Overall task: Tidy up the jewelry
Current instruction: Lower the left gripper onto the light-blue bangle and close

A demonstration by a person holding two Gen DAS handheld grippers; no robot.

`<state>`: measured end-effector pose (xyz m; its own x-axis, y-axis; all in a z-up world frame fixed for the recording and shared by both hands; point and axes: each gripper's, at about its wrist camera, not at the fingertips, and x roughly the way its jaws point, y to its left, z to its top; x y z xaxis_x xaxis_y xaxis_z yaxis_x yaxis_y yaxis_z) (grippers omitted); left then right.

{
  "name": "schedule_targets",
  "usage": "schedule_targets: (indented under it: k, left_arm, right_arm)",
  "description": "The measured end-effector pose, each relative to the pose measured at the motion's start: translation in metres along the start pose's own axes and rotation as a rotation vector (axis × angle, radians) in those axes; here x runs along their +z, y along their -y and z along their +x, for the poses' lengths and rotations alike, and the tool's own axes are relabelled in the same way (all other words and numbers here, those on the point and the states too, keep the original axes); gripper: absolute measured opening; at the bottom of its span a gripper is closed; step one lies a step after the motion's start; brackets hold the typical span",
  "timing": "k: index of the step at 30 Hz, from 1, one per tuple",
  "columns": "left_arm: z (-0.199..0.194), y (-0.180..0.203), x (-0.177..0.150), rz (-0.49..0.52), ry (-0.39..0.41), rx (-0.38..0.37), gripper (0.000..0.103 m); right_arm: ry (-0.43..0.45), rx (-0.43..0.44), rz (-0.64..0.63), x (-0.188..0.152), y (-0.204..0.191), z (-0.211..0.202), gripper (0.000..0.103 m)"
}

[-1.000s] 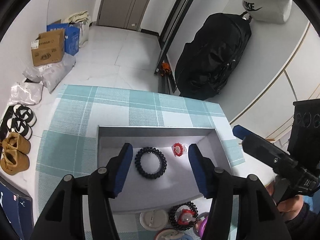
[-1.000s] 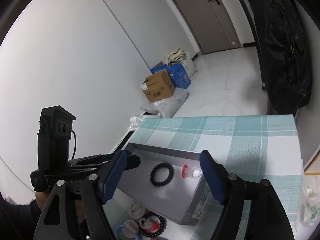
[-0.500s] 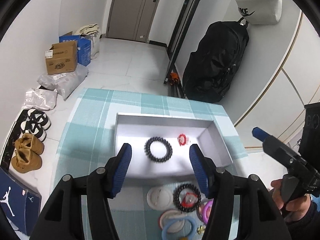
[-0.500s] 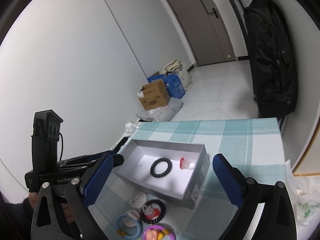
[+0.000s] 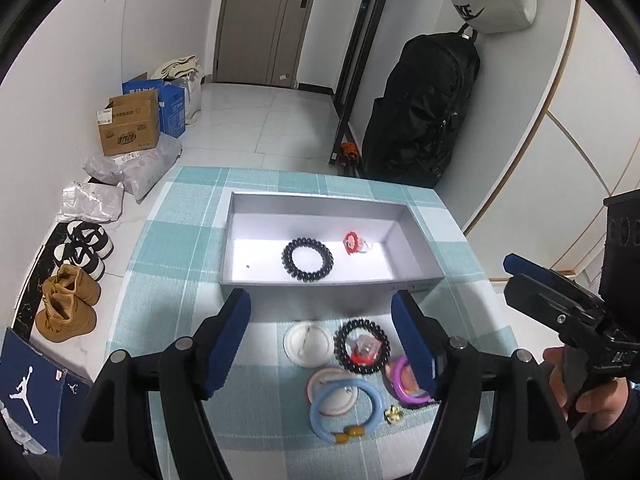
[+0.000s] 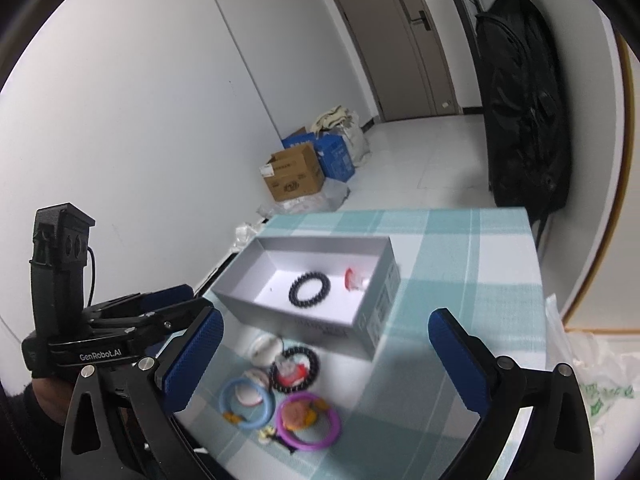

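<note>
The left tongs [image 5: 321, 334] hang empty above the near half of the bench [image 5: 180, 240], their jaws opening with nothing between them; a second ago they stood right over the grey box [image 5: 320, 283] and framed the black coil bracelet [image 5: 307, 259] that lies on its floor, so they have drawn back toward six o'clock and let it go. The right tongs [image 6: 324, 356] are spread as wide as they go and empty too, having widened a good deal in the same second and pulled back likewise; the left view shows them off at three o'clock, in a hand [image 5: 592, 396].

In the box, the bracelet rests near the middle, with a small red ornament [image 5: 354, 243] just beside it at two o'clock; two pieces seem stored.

Outside the box, at six o'clock from its front wall, the loose heap has come into view: a second black bracelet [image 5: 361, 346] ringed around a red piece, a white disc [image 5: 308, 344] at its nine o'clock, a blue ring [image 5: 346, 408], a purple ring [image 6: 308, 420]; most of the sorting looks undone, and one of these is likely next.
</note>
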<state>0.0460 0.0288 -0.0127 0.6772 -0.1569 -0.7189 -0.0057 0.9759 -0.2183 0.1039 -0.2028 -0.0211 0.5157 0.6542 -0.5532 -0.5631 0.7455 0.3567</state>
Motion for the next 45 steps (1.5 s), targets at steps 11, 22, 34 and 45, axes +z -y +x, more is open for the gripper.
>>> schedule_targets:
  k: [11,22,34,45]
  left_arm:
    - [0.001,0.008,-0.031,-0.006,-0.091,0.004,0.070]
    - [0.023,0.021,-0.057,0.092,-0.226,0.077,0.070]
    - [0.036,0.030,-0.063,0.179,-0.271,0.130,0.070]
    - [0.036,0.034,-0.063,0.222,-0.270,0.096,0.055]
  right_arm:
    - [-0.096,-0.005,0.022,-0.027,-0.002,-0.007,0.103]
    - [-0.102,-0.021,0.073,-0.034,0.008,-0.014,0.103]
    - [-0.093,-0.013,0.083,-0.031,0.009,-0.016,0.103]
    - [-0.097,-0.005,0.085,-0.031,0.008,-0.016,0.103]
